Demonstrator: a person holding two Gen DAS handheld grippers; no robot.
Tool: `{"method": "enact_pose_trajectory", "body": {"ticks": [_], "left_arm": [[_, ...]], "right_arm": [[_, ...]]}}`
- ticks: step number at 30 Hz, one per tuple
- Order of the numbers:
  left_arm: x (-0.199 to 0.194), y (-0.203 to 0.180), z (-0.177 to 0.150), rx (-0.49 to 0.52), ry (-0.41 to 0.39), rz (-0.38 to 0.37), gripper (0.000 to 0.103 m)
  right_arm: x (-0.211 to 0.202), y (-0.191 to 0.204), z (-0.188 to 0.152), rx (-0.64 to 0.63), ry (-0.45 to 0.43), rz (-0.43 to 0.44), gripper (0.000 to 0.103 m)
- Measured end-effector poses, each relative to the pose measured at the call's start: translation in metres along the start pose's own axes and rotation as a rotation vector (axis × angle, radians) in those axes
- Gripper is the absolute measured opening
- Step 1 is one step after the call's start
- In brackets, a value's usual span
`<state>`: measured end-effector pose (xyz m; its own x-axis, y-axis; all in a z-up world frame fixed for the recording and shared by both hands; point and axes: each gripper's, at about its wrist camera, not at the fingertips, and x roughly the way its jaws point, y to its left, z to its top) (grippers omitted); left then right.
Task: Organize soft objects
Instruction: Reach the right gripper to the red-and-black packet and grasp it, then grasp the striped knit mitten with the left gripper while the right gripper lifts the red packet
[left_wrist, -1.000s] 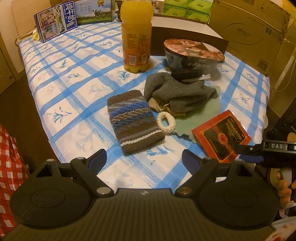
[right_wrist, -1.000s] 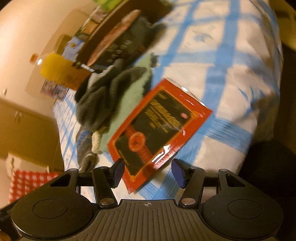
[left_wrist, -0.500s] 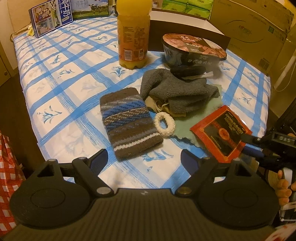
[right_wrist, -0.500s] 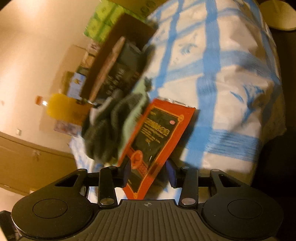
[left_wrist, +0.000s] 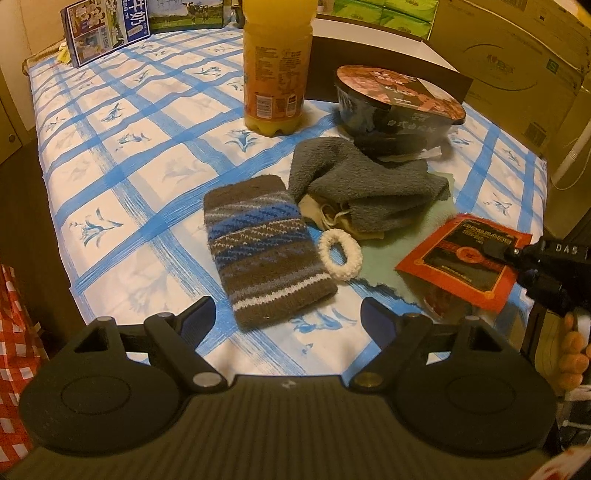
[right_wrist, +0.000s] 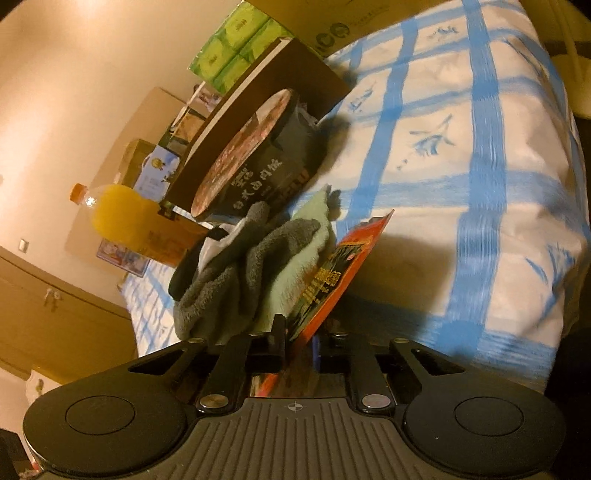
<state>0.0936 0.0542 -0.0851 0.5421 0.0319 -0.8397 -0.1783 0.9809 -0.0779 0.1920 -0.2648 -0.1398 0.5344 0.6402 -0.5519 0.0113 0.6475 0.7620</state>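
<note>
A striped knit pouch (left_wrist: 262, 251), a white scrunchie (left_wrist: 340, 254), a grey towel (left_wrist: 364, 188) over a beige cloth (left_wrist: 325, 216) and a pale green cloth (left_wrist: 406, 236) lie on the blue-checked tablecloth (left_wrist: 147, 177). My left gripper (left_wrist: 286, 314) is open and empty, just in front of the pouch. My right gripper (right_wrist: 299, 338) is shut on a red snack packet (right_wrist: 332, 273) and lifts its edge off the table; it also shows in the left wrist view (left_wrist: 517, 258), gripping the packet (left_wrist: 461, 258). The grey towel (right_wrist: 236, 273) and green cloth (right_wrist: 295, 273) lie beside the packet.
An orange juice bottle (left_wrist: 277, 66) and a black instant noodle bowl (left_wrist: 399, 99) stand behind the cloths. A milk carton box (left_wrist: 107, 29) is at the far left corner. Cardboard boxes (left_wrist: 517, 55) stand beyond the table's right edge. Red checked fabric (left_wrist: 14, 332) hangs at the left.
My right gripper closed on the red packet's edge and tilted it up off the table. My left gripper moved slightly closer to the pouch and stayed open.
</note>
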Motion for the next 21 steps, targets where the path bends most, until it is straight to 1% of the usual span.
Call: {"method": "enact_pose_trajectory", "body": {"ticks": [3, 5, 10, 12, 14, 16, 18, 21], "left_arm": [[0.004, 0.003, 0.000, -0.003, 0.002, 0.002, 0.084], [0.006, 0.005, 0.000, -0.005, 0.004, -0.001, 0.084], [0.012, 0.009, 0.002, -0.009, -0.002, -0.003, 0.084], [0.015, 0.012, 0.004, -0.023, -0.006, -0.013, 0.084], [0.020, 0.015, 0.007, -0.040, -0.008, -0.025, 0.084], [0.026, 0.017, 0.010, -0.054, -0.008, -0.030, 0.084], [0.034, 0.018, 0.012, -0.060, -0.005, -0.029, 0.084], [0.047, 0.018, 0.017, -0.070, 0.001, -0.026, 0.084]], "right_arm": [[0.001, 0.006, 0.006, -0.008, 0.002, -0.009, 0.008], [-0.001, 0.013, 0.010, -0.037, 0.009, -0.022, 0.006], [-0.006, 0.036, 0.018, -0.186, 0.020, -0.076, 0.002], [-0.009, 0.046, 0.021, -0.250, 0.019, -0.098, 0.001], [-0.010, 0.056, 0.022, -0.320, 0.017, -0.142, 0.001], [-0.010, 0.062, 0.024, -0.365, 0.020, -0.161, 0.001], [-0.009, 0.067, 0.024, -0.390, 0.025, -0.178, 0.001], [-0.009, 0.070, 0.025, -0.395, 0.017, -0.164, 0.001]]}}
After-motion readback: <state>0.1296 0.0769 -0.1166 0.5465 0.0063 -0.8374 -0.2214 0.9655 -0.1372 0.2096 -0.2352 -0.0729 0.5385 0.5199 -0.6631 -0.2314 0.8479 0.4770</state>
